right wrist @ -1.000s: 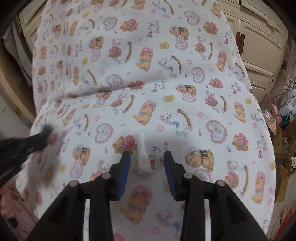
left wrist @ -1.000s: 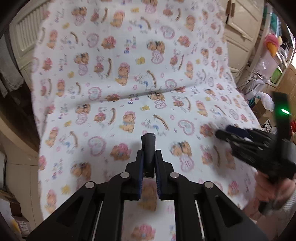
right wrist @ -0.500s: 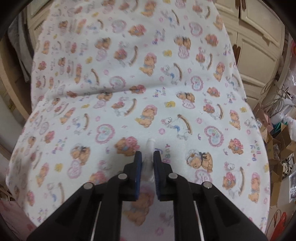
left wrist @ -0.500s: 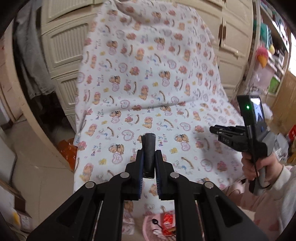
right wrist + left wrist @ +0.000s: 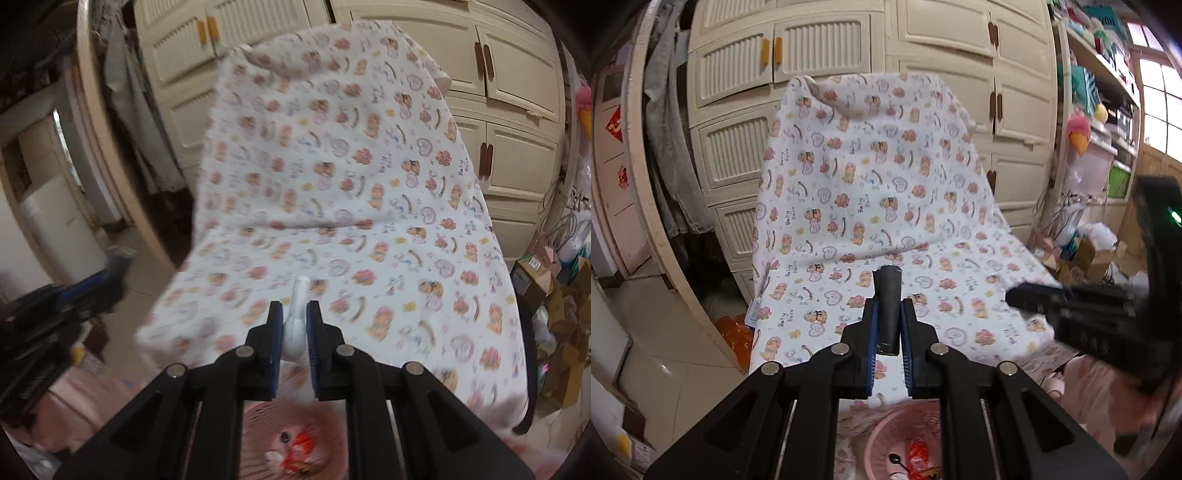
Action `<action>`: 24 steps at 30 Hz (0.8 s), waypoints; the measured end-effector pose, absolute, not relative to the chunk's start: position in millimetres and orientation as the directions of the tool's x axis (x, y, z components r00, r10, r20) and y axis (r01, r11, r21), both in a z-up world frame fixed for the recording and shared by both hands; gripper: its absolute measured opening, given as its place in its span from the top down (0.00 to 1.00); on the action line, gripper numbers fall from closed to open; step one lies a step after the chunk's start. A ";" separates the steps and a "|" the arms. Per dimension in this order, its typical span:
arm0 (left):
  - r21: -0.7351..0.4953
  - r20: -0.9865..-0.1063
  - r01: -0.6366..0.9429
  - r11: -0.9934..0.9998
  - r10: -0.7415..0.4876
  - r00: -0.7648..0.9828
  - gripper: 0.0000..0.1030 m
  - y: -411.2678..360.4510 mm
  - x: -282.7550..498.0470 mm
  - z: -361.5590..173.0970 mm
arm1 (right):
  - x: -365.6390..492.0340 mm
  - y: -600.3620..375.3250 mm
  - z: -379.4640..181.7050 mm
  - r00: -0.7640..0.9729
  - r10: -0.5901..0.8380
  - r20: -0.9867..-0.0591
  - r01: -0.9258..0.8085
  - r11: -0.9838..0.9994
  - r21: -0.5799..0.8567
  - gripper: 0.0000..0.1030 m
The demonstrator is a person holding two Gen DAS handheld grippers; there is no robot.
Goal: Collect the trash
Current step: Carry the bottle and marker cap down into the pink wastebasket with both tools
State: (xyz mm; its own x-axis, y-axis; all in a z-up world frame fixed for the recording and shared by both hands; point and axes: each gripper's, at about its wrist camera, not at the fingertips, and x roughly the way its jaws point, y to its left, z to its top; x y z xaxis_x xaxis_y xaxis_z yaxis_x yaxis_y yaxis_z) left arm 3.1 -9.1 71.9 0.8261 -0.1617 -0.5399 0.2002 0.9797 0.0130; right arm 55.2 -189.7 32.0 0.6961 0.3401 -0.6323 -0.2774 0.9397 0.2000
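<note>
My left gripper (image 5: 888,314) is shut on a short black tube (image 5: 887,306) that sticks out past its blue pads. My right gripper (image 5: 294,321) is shut on a small white plastic piece (image 5: 295,325). Both hang above the front edge of a chair draped in a bear-print sheet (image 5: 871,192). Below them stands a pink basket (image 5: 905,435) holding a red wrapper (image 5: 918,456) and other scraps; the right wrist view shows the pink basket (image 5: 258,424) blurred. In the left wrist view the right gripper (image 5: 1027,297) comes in from the right, blurred.
Cream cupboard doors (image 5: 820,55) stand behind the chair. Cardboard boxes and bags (image 5: 554,295) crowd the floor on the right, shelves (image 5: 1108,74) rise above them. An orange bag (image 5: 733,332) lies on the tiled floor to the chair's left. A pink sleeve (image 5: 1089,387) shows at right.
The right gripper shut on the white piece lying on the sheet and lifted it. Both grippers drew back and up from the seat, bringing the cupboards and the pink basket into view.
</note>
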 end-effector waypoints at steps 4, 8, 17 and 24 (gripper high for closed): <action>0.006 -0.542 0.188 0.982 -0.155 0.826 0.90 -9.8 -11.8 72.3 | 12.5 -181.3 45.0 0.719 0.338 -0.607 -0.280 0.940 0.193 0.89; 0.037 -0.570 0.157 0.987 -0.108 0.814 0.90 -13.7 -17.0 54.7 | -16.4 -177.7 47.0 0.720 0.359 -0.594 -0.294 0.933 0.207 0.88; -0.047 -0.716 0.077 0.996 -0.088 0.692 0.90 -2.5 2.2 -23.6 | 2.8 -181.9 -22.1 0.650 0.249 -0.718 -0.217 0.966 0.139 0.88; -0.067 -0.851 0.032 0.997 -0.074 0.520 0.90 -1.1 20.3 -77.5 | 20.3 -180.8 -70.7 0.521 0.248 -0.817 -0.192 0.966 0.171 0.88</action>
State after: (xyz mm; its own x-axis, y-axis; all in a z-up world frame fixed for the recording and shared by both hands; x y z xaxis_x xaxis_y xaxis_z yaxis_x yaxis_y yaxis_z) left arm 20.3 -1.1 -77.5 0.5196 -0.0741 -0.8512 0.0325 0.9972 -0.0670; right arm 20.3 -180.8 -70.7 0.5212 0.2482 -0.8166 -0.1919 0.9664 0.1713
